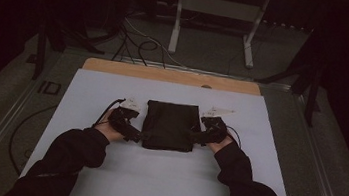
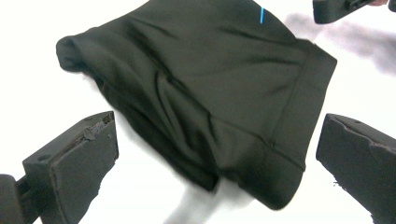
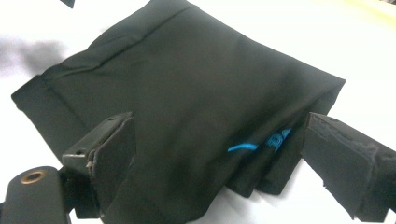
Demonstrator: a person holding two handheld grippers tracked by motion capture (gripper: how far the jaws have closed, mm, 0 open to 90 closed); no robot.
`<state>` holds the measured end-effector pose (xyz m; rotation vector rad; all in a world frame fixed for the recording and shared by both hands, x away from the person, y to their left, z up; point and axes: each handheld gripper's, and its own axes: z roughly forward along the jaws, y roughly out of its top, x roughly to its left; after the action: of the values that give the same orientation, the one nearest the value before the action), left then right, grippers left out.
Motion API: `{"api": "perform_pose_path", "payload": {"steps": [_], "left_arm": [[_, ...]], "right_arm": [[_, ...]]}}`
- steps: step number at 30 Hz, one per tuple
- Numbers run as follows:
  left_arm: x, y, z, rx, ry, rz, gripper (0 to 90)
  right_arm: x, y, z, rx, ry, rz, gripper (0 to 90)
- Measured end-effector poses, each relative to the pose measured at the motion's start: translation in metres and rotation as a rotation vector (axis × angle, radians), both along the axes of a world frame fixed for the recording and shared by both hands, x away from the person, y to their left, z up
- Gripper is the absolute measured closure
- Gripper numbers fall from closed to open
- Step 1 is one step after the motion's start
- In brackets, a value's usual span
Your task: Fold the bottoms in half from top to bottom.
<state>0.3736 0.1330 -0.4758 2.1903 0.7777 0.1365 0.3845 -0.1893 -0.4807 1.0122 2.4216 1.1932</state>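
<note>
Left gripper point(image 2: 215, 154) open, jaws astride the near left corner of the cloth point(image 2: 205, 88). Right gripper point(image 3: 219, 154) open likewise at the near right edge. Folded black cloth lies mid-sheet point(image 1: 87, 97) between both hands. Step judged: lining up for a pinch. Next: close both jaws on the near hem, evenly, before lifting

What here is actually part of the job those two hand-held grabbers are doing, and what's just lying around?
Part of the job:
- folded black garment, lying on the white sheet
- left gripper at its left edge, jaws open
- right gripper at its right edge, jaws open

Just lying about:
- cables on the floor
- white stand behind the table
</note>
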Motion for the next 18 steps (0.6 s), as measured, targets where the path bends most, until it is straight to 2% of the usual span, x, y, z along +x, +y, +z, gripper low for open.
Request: {"api": "perform_pose_path", "payload": {"steps": [9,18], "left_arm": [[-0.016,0.014,-0.005,0.014,-0.006,0.007,0.1],[-0.033,0.025,-0.008,0.021,-0.012,0.018,0.1]], "right_arm": [[-0.016,-0.005,-0.003,-0.018,0.004,0.021,10.5],[-0.032,-0.013,-0.003,-0.011,0.005,0.030,10.5]]}}
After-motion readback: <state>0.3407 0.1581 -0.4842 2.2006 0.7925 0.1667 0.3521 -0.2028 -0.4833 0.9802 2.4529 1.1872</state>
